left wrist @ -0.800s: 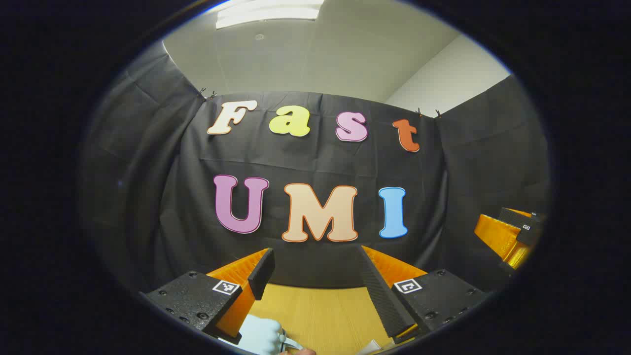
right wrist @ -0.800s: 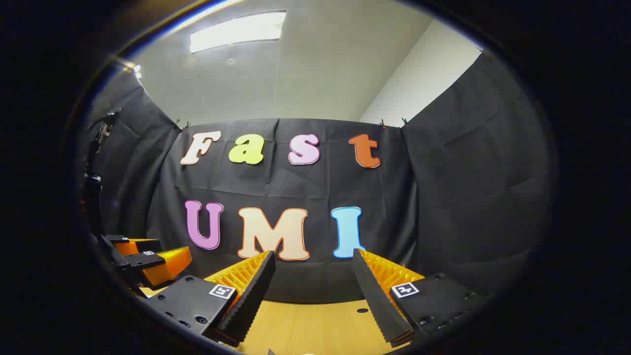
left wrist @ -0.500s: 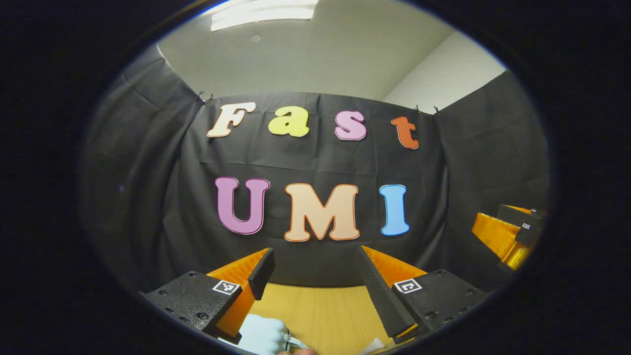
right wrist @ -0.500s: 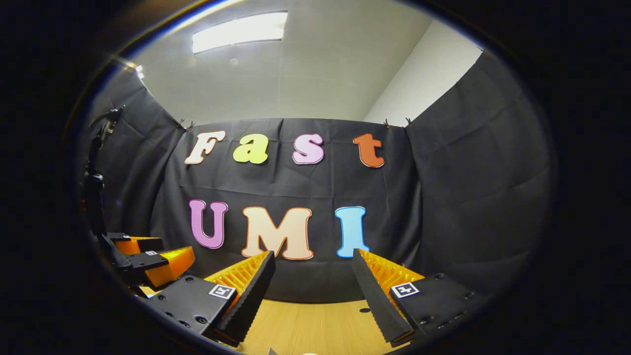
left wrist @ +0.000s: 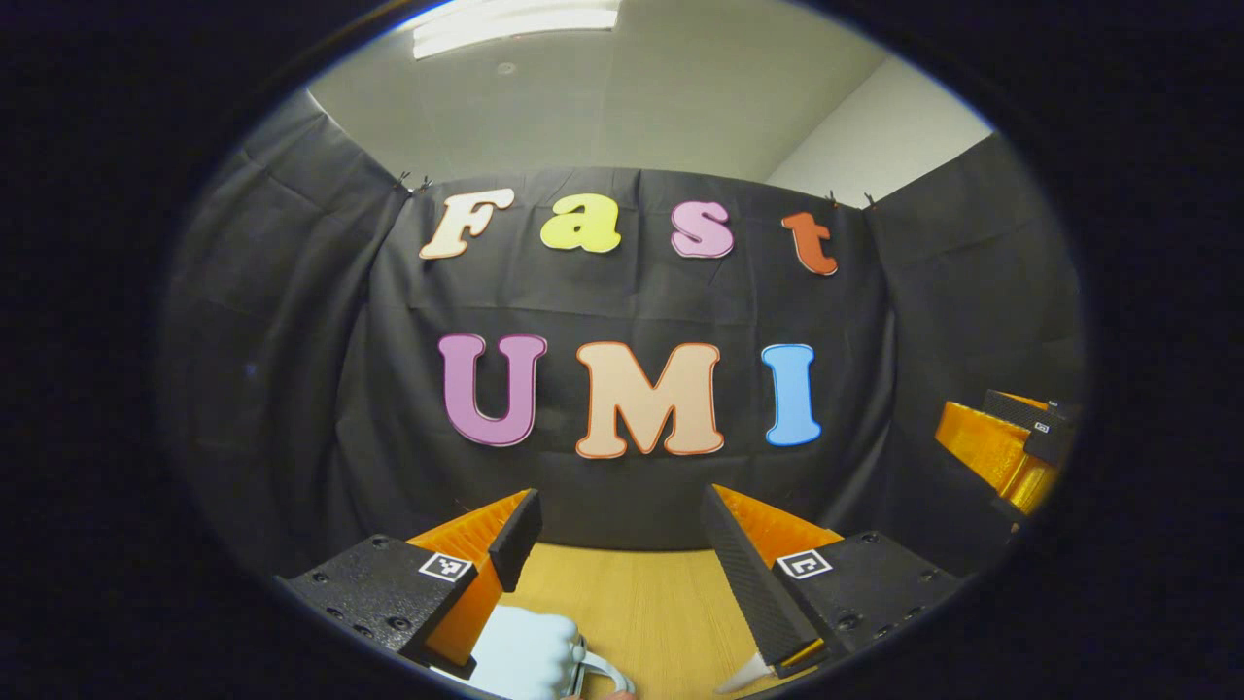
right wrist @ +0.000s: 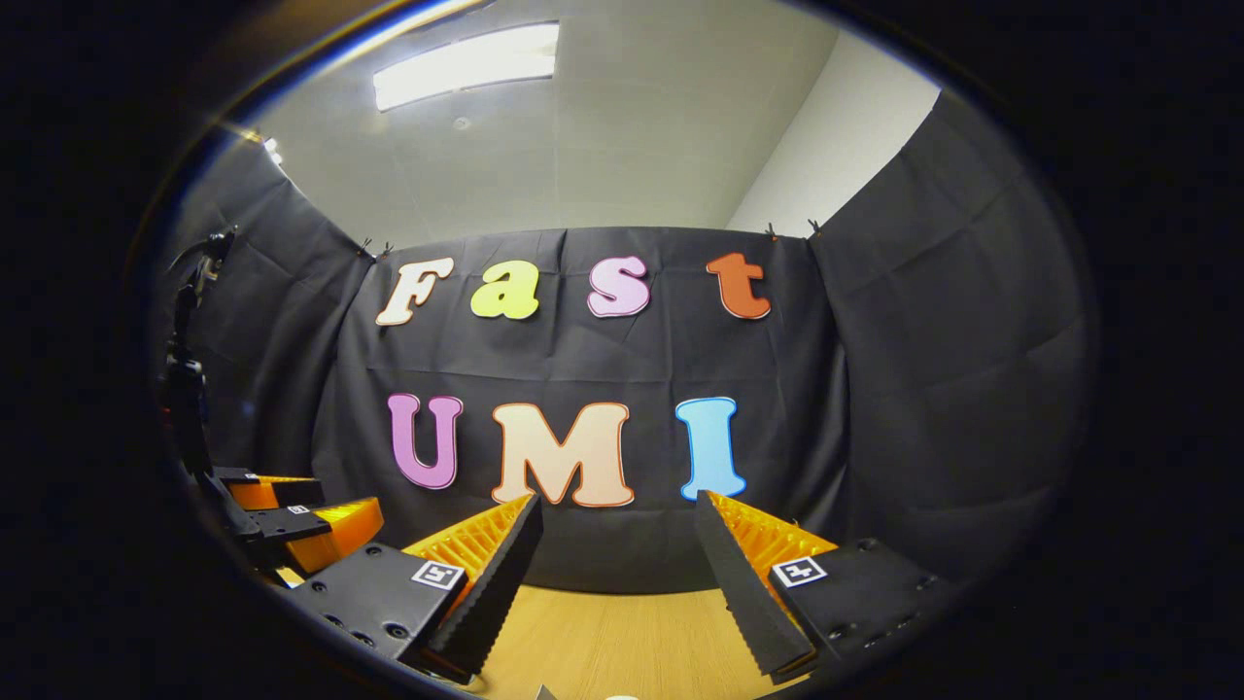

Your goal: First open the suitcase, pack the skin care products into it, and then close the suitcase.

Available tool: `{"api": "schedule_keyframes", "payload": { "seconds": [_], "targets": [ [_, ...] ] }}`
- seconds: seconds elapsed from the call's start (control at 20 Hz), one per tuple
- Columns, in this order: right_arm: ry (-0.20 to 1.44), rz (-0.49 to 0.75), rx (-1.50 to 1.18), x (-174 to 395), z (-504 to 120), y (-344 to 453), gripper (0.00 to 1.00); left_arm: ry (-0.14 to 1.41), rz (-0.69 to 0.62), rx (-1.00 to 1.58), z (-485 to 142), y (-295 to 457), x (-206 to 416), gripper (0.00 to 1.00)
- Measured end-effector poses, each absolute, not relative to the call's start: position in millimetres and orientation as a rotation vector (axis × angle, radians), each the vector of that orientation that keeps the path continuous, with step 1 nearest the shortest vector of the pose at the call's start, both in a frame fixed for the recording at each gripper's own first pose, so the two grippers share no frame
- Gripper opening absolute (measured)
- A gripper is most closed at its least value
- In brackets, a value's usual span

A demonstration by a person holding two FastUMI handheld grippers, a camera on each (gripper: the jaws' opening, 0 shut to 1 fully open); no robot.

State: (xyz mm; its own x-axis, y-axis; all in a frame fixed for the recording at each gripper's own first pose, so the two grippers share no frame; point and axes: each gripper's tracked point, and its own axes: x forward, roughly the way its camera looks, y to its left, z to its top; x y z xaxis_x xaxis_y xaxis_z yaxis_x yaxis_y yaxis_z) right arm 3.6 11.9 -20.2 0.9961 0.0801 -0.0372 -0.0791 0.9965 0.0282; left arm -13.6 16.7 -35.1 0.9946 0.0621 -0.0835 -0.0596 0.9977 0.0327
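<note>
Both tools stand with fingers apart above the wooden bench [left wrist: 632, 603]: beneath the left tool [left wrist: 617, 530], by its left finger, lies a pale blue item [left wrist: 520, 661]; the right tool [right wrist: 617, 535] grips nothing.

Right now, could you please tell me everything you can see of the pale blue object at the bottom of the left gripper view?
The pale blue object sits at the bottom edge of the left gripper view, just inside the left gripper's near finger, on the wooden table. It looks smooth and rounded, with soft vertical ridges, perhaps plastic. A pale curved loop or handle projects from its right side. Its lower part is cut off, so I cannot tell what it is. The open fingers do not press on it.
</note>
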Motion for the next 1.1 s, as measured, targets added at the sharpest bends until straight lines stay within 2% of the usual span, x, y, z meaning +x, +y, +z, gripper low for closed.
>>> {"api": "schedule_keyframes", "payload": {
  "seconds": [0.75,1.1],
  "targets": [
    [0.174,0.088,-0.027,5.5,-69.3,3.3,0.98,0.569,0.027,0.044,-224.4,15.3,-39.7,0.98],
    [0.227,0.066,-0.062,3.1,-85.3,-13.5,0.99,0.731,0.01,0.046,-285.8,6.0,-54.1,0.99]
  ]
}}
